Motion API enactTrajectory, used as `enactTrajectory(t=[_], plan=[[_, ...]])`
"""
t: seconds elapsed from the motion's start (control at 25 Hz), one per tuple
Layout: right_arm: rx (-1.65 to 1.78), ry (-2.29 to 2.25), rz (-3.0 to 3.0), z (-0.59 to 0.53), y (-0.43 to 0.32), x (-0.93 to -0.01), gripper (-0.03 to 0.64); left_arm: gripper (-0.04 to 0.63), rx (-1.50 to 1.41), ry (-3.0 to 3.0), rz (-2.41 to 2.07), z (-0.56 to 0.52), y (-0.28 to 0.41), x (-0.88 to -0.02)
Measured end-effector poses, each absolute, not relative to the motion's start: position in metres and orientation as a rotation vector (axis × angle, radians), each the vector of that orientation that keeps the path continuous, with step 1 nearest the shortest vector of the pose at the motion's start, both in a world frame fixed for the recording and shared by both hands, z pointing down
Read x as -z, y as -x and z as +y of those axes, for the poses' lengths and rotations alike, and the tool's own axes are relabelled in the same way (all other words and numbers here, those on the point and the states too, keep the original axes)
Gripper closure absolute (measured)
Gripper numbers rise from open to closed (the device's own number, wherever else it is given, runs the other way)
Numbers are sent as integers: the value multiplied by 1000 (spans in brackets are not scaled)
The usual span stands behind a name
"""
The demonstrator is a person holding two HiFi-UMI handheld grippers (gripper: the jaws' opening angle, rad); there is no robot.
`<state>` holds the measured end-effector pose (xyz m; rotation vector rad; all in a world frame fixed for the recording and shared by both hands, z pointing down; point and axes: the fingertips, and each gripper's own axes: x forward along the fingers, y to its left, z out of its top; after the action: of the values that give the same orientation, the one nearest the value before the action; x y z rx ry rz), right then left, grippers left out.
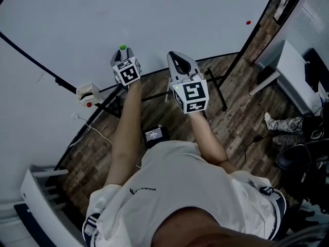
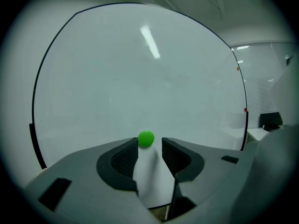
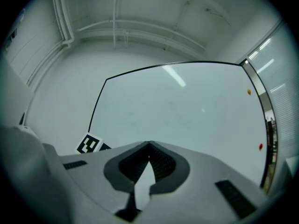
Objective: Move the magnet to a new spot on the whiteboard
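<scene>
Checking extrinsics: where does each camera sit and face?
Head view: on the person's head, steeply down at whiteboard and floor; torso, forearms, left gripper, right gripper.
Left gripper view: rides that gripper, along open jaws at green magnet on whiteboard.
Right gripper view: rides that gripper, along shut jaws at whiteboard, ceiling.
Shared: green magnet, head and left gripper views.

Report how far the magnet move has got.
Done: left gripper is at the whiteboard, green magnet between its jaws. In hand: nothing gripped; the jaws stand apart and the magnet sits on the board. Left: unclear, since old spot or new cannot be told; either grip and shift it, or just back off. The right gripper is shut, empty.
</scene>
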<state>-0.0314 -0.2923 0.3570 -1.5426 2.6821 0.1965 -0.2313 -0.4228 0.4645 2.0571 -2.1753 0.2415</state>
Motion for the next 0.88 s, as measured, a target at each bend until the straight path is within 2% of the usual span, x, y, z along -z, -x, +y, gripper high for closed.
enactTrajectory(t=[0.44, 0.88], plan=[[-190, 1532, 2690, -286, 32, -354, 603, 453, -157, -2104, -2183, -396, 216, -438], [-189, 1521, 2698, -282, 37, -357, 603, 522, -80, -2140, -2191, -374, 212, -421]])
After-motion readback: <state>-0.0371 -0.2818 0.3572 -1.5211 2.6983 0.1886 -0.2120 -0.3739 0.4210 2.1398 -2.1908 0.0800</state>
